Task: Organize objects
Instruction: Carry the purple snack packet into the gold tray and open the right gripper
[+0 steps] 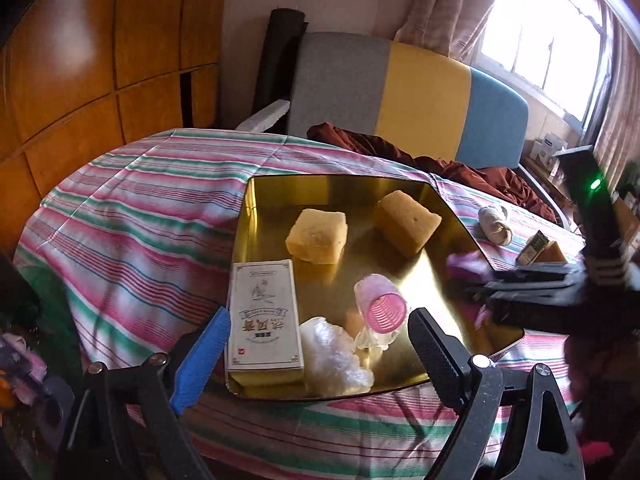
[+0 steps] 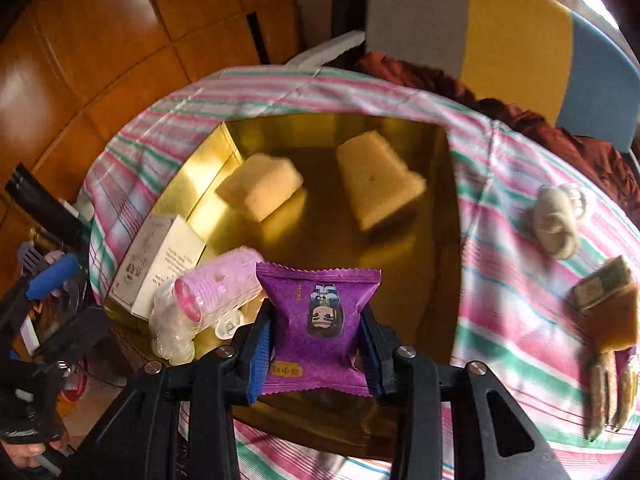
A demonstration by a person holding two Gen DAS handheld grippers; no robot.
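Observation:
My right gripper (image 2: pixel 316 332) is shut on a purple snack packet (image 2: pixel 320 304), held above the near edge of a gold tray (image 2: pixel 320 140). In the tray lie two yellow sponge blocks (image 1: pixel 318 236) (image 1: pixel 408 222), a white box (image 1: pixel 264 316), a pink hair roller (image 1: pixel 382 306) and crumpled clear plastic (image 1: pixel 332 360). My left gripper (image 1: pixel 316 360) stands open, wide, above the tray's near edge, its pads apart from the box and the roller. In the left wrist view the right gripper (image 1: pixel 520 292) comes in from the right, blurred.
The tray rests on a table with a striped cloth (image 1: pixel 140 220). Right of the tray lie a beige knotted cloth (image 2: pixel 556 220), a small card box (image 2: pixel 604 284) and an orange-brown piece (image 2: pixel 616 324). Behind stand a grey, yellow and blue chair (image 1: pixel 400 88) with red-brown fabric (image 1: pixel 460 164), and a wooden wardrobe (image 1: pixel 100 60).

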